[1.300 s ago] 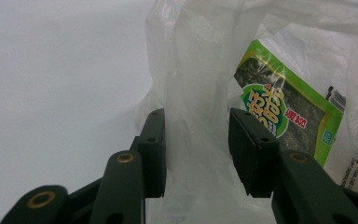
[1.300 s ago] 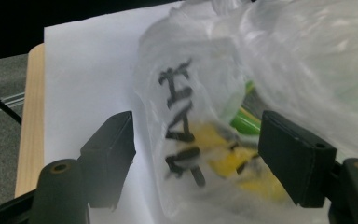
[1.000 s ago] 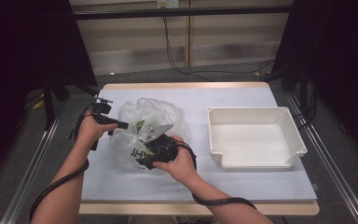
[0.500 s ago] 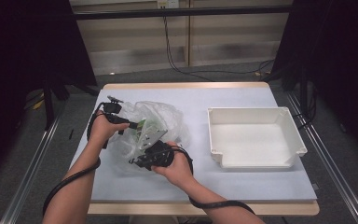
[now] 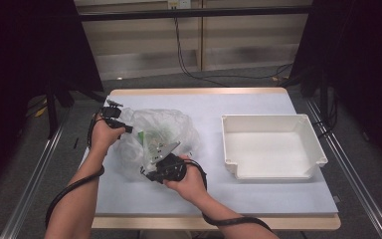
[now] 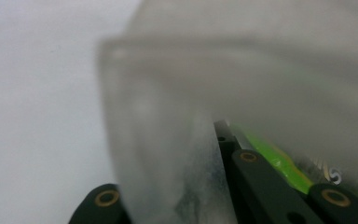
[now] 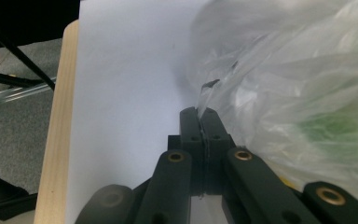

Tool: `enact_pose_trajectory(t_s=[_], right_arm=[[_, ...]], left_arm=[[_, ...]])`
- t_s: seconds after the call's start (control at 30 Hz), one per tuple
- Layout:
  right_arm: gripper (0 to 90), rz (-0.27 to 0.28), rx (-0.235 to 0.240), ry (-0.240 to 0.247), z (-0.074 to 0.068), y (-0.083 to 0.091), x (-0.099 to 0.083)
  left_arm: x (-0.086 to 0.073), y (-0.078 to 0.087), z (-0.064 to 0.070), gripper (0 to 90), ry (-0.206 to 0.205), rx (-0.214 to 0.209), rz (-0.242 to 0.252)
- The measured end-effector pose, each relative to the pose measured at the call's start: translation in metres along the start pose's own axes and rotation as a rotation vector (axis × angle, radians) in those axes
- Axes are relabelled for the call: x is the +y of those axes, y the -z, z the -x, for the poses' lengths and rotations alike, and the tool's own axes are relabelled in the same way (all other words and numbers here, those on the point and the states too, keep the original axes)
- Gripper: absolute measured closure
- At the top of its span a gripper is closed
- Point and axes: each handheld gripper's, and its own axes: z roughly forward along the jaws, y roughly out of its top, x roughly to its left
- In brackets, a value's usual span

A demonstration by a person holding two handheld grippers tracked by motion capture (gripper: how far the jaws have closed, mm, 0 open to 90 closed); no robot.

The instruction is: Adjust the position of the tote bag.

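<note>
High view, bag: one clear plastic bag (image 5: 161, 134) at table (image 5: 258, 194) centre-left, crumpled; green-printed contents blurred through the film.
High view, tongs: left gripper (image 5: 113, 119) at bag's 9 o'clock edge, right gripper (image 5: 163, 167) at its 6 o'clock; jaw gaps too small to judge here.
High view, surroundings: one white tray (image 5: 271, 147) at 3 o'clock, well apart from bag.
Left gripper view: fogged film across the lens, folded between the black jaws; jaw tips hidden, closure cannot be told; green strip at 4 o'clock.
Right gripper view: jaws pressed together, pinching a thin edge of bag at 12 o'clock of the tips.
</note>
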Motion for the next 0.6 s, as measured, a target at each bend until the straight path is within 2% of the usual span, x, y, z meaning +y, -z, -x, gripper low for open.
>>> enact_pose_trajectory(t_s=[0.1, 0.13, 0.17, 0.27, 0.3, 0.33, 0.37, 0.47, 0.53, 0.57, 0.6], right_arm=[[90.0, -0.006, 0.005, -0.019, -0.001, -0.002, -0.006], [90.0, -0.01, 0.004, -0.016, -0.001, -0.003, -0.007], [90.0, -0.012, 0.004, -0.021, -0.001, -0.003, -0.008], [90.0, -0.016, 0.012, -0.04, -0.004, -0.005, -0.01], [90.0, -0.019, 0.019, -0.042, -0.005, -0.005, -0.011], [90.0, -0.021, 0.03, -0.048, -0.007, -0.006, -0.011], [90.0, -0.025, 0.033, -0.046, -0.008, -0.007, -0.012], [90.0, -0.023, 0.029, -0.045, -0.009, -0.004, -0.011], [88.4, -0.011, 0.029, -0.074, -0.008, 0.0, -0.011], [86.0, -0.014, 0.017, -0.074, -0.009, 0.002, -0.011], [83.1, -0.018, 0.004, -0.053, -0.009, 0.004, -0.011]], left_arm=[[-0.001, -0.006, -0.001, 88.1, -0.007, -0.01, -0.019], [-0.001, -0.007, -0.002, 88.2, -0.025, -0.003, -0.033], [-0.002, -0.009, -0.002, 88.2, -0.024, -0.016, -0.039], [-0.006, -0.012, 0.0, 88.2, -0.022, -0.028, -0.019], [-0.007, -0.011, -0.001, 88.1, -0.039, -0.027, -0.03], [-0.008, -0.011, -0.001, 88.1, -0.022, -0.033, -0.021], [-0.008, -0.009, -0.003, 88.2, -0.035, -0.039, -0.038], [-0.009, -0.009, -0.002, 88.2, -0.034, -0.03, -0.015], [-0.009, -0.009, -0.001, 87.9, -0.028, -0.036, 0.006], [-0.009, -0.009, 0.0, 87.6, -0.023, -0.033, 0.008], [-0.009, -0.008, 0.001, 87.0, -0.019, -0.037, -0.009]])
